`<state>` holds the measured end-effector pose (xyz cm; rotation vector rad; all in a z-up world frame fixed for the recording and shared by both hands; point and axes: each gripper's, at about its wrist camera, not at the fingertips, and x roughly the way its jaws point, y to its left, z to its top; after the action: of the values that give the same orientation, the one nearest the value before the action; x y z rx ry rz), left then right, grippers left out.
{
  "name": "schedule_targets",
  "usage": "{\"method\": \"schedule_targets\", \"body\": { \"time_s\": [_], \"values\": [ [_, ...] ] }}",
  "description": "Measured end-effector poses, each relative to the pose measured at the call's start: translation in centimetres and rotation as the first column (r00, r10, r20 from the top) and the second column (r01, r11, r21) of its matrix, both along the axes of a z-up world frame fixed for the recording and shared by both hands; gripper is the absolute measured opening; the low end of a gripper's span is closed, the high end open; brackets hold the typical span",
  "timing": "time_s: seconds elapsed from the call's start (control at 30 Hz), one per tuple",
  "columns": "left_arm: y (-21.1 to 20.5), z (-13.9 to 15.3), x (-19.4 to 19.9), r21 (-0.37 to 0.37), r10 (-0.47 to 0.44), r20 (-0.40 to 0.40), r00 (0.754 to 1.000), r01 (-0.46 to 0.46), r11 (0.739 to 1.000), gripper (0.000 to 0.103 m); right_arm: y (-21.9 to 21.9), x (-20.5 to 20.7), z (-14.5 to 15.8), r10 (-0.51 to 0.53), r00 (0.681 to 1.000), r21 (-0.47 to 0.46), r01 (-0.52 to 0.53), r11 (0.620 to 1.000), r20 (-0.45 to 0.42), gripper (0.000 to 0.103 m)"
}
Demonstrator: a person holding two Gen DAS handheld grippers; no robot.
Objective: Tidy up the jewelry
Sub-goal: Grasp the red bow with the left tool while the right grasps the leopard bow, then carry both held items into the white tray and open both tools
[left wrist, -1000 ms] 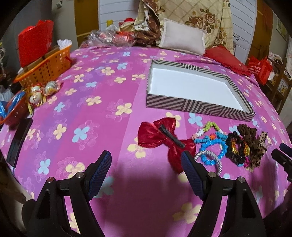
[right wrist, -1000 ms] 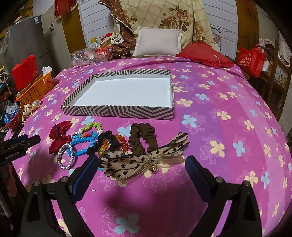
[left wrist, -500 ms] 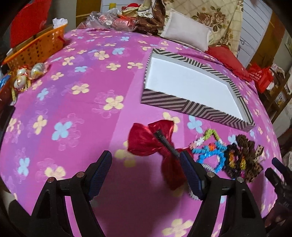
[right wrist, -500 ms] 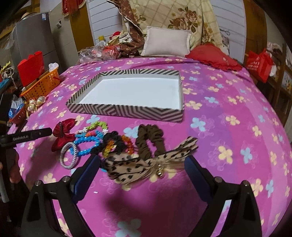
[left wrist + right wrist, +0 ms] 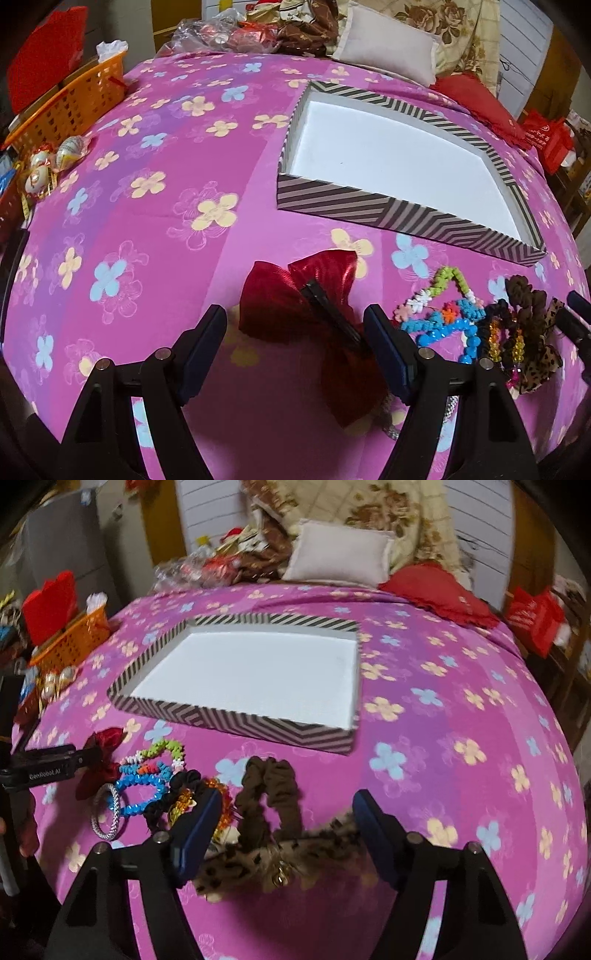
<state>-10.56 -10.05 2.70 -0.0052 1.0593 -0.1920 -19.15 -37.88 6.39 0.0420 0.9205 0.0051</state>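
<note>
On the pink flowered bedspread [image 5: 443, 672], at twelve o'clock from both cameras, sits the striped box [image 5: 236, 722], its white floor bare; nothing has gone in yet, by my reading.

My right tongs [image 5: 284, 823] are closing now around the leopard-print bow [image 5: 258, 860], which lies between the pads; I can't see the pads pressing it yet. The bow overlaps the lower end of the brown scrunchie [image 5: 269, 794], so I'd aim for the bow's knot, where the small bell hangs, and keep the tips low enough to catch fabric but clear of the scrunchie loop, or both will probably come up together. The beaded bracelets [image 5: 147, 775] at ten o'clock lie close to the left pad; I'd lift straight up so nothing snags.

My left tongs [image 5: 295, 350] stand released, straddling the red bow [image 5: 295, 306], pads apart from it. The black clip [image 5: 332, 314] runs diagonally across its middle, ending just beside the right pad. I'd centre on that clip before squeezing, since satin alone would likely slip.

That red bow is shiny, crumpled satin, one wing toward eleven o'clock, the other falling under the tongs toward five o'clock. Leopard bow: soft, floppy, tan with dark spots. Both lie at six o'clock from the box, well short of its near wall.
</note>
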Motion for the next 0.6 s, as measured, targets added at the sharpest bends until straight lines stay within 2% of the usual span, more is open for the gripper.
{"method": "schedule_targets", "body": {
  "time_s": [0.07,0.13,0.3,0.33,0.37,0.4,0.43,0.47,0.6],
  "values": [
    [0.0,-0.4,0.3,0.003,0.0,-0.015,1.0,0.0,1.0,0.051,0.4,1.0,-1.1,0.012,0.999,-0.01,-0.012,1.0,-0.037,0.074],
    [0.0,-0.7,0.5,0.002,-0.003,-0.025,1.0,0.003,1.0,0.051,0.6,1.8,-2.3,0.019,0.997,0.003,-0.019,1.0,-0.076,0.056],
    [0.0,-1.0,0.7,0.002,-0.008,-0.022,1.0,0.008,1.0,0.05,0.5,2.3,-4.0,0.026,0.994,0.031,-0.023,0.999,-0.107,0.054],
    [0.0,-1.0,0.7,0.008,-0.01,-0.015,1.0,0.01,1.0,0.044,0.5,2.1,-4.0,0.029,0.995,0.028,-0.027,0.999,-0.095,0.05],
    [-0.1,-0.9,0.6,0.016,-0.012,-0.006,1.0,0.012,1.0,0.034,0.4,2.0,-4.0,0.032,0.995,0.029,-0.03,0.999,-0.096,0.044],
    [-0.2,-0.8,0.6,0.022,-0.023,0.003,1.0,0.022,0.999,0.028,0.3,1.8,-3.9,0.045,0.995,0.04,-0.042,0.998,-0.092,0.03],
    [-0.3,-0.7,0.6,0.023,-0.033,0.006,0.999,0.033,0.999,0.013,0.2,1.7,-3.8,0.057,0.994,0.061,-0.051,0.997,-0.092,0.02],
    [-0.4,-0.6,0.5,0.026,-0.047,0.012,0.999,0.047,0.999,0.0,0.0,1.5,-3.6,0.054,0.995,0.071,-0.048,0.996,-0.085,0.02],
    [-0.2,0.2,0.2,0.018,-0.064,0.03,0.998,0.063,0.998,0.0,-0.2,0.2,-2.0,0.05,0.998,0.1,-0.047,0.994,-0.031,0.018]
  ]
}}
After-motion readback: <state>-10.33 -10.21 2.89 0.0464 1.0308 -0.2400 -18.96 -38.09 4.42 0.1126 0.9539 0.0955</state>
